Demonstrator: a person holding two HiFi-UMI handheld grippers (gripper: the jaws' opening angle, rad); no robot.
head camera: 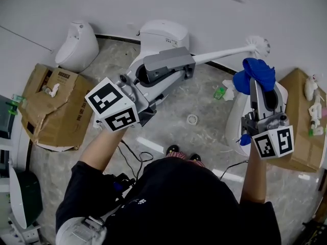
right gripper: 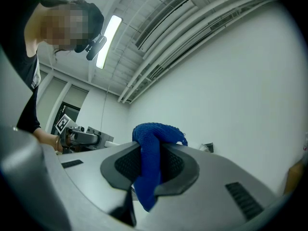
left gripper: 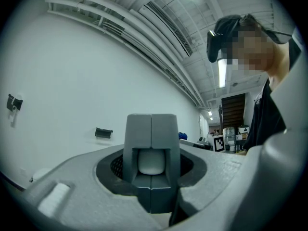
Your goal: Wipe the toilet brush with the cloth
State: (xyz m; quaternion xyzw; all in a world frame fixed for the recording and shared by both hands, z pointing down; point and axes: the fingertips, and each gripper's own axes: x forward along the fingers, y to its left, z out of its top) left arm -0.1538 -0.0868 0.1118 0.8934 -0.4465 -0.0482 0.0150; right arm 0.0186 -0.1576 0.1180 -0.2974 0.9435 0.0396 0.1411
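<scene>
In the head view my left gripper (head camera: 190, 65) is shut on the white handle of the toilet brush (head camera: 225, 52). The handle runs up and right to the bristle head (head camera: 259, 44), near the wall. The left gripper view shows the jaws (left gripper: 151, 129) pressed together around the rounded white handle end (left gripper: 151, 161). My right gripper (head camera: 258, 81) is shut on a bunched blue cloth (head camera: 254, 71), which sits just below the brush head and apart from it. In the right gripper view the blue cloth (right gripper: 150, 162) hangs pinched between the jaws (right gripper: 150, 150).
A white toilet (head camera: 164, 33) and a white urinal (head camera: 77, 46) stand by the wall. Cardboard boxes lie at left (head camera: 56, 108) and right (head camera: 302, 119). Another white fixture (head camera: 234, 117) is under my right gripper. A floor drain (head camera: 192, 119) and cables lie on the stone floor.
</scene>
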